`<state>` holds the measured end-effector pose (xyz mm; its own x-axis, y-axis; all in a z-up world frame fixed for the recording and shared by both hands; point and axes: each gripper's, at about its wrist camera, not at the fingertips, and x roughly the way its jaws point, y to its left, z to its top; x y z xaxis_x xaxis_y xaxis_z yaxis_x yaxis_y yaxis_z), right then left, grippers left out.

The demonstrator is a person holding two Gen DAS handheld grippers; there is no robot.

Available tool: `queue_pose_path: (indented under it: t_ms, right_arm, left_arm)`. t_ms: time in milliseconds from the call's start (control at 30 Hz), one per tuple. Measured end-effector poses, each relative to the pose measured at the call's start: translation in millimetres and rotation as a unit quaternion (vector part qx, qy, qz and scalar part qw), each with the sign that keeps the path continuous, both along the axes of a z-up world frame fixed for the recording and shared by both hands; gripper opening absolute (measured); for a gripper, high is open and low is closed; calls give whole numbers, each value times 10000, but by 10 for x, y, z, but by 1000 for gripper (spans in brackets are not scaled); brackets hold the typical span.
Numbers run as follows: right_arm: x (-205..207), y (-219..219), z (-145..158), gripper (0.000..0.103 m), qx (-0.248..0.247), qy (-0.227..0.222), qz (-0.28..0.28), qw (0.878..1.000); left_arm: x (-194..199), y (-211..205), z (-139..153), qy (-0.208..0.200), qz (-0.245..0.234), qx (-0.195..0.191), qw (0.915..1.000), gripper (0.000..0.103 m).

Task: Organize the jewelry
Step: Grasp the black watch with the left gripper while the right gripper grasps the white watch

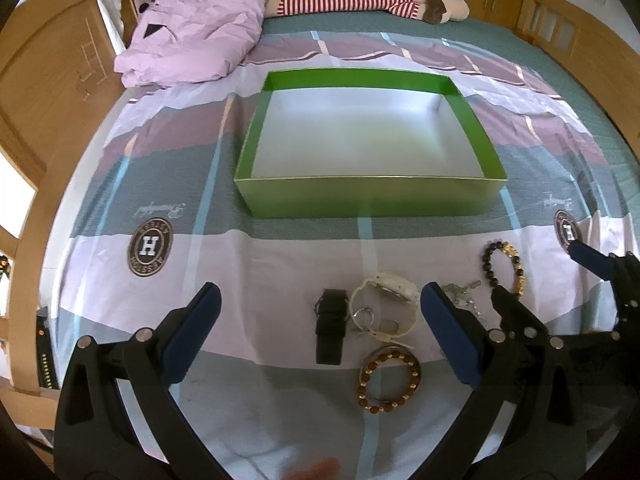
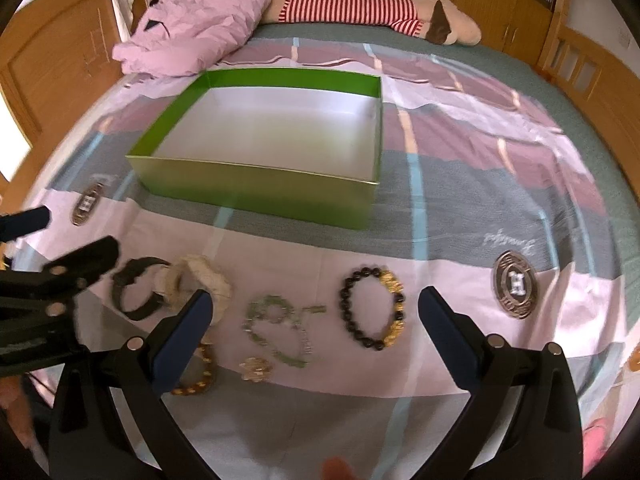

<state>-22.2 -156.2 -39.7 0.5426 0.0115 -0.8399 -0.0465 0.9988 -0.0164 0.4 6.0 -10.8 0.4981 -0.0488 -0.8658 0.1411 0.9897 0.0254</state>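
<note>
Green cardboard box point(image 1: 370, 196) — rectangular, white-lined, on the bedsheet point(image 1: 100, 280). Near it: black watch point(image 1: 330, 326), white watch point(image 1: 390, 290), brown-and-gold bead bracelet point(image 1: 390, 378), black-and-gold bead bracelet point(image 2: 374, 310), green chain necklace point(image 2: 276, 330). Round "H" emblem point(image 1: 149, 247) printed on the striped sheet. Left gripper point(image 1: 320, 328), right gripper point(image 2: 316, 326) — jaws apart, holding nothing. Wooden bed frame point(image 1: 44, 92).

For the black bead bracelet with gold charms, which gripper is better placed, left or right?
Right, probably. The black bead bracelet with gold charms lies just ahead of the open right gripper, while the open left gripper faces the black watch.
</note>
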Motion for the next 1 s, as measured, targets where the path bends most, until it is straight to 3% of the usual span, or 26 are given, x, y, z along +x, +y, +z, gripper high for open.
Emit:
queue_pose_path:
  t_ms: [200,267,367,400,467,600,667,833,1000]
  right_arm:
    - [143,-176,-174,102,48,339,-59,9994]
    - [208,-246,-234,97,213,477,-23,9986]
    - [234,-295,-265,77,320,534,-75,9980]
    - [248,-331,-287,72,303,552,-172,9979]
    - [299,-421,-358,51,289,687,-337,9966]
    - [407,-517,-431,46,762,1089,-228,9909]
    - [448,-419,-400,46,1000,1254,105,9870]
    - [501,193,-337,46,860,1553,1188,9769]
    - [566,554,-580,44,673,1812,1427,9707]
  left_arm:
    - [103,106,-119,202,112,-99,9997,98]
    - [158,105,-216,409,121,-141,9990,79]
    - [246,121,-394,839,149,-365,9957,52]
    - [281,143,-477,987,199,-420,9940,51]
    - [318,168,-576,1075,285,-373,9931,49]
    - [379,244,-659,1186,410,-415,9912,36]
    - [390,293,-654,1208,505,-516,9900,22]
    - [394,307,-672,1216,530,-354,9905,21]
    - [392,263,-673,1216,473,-294,9910,21]
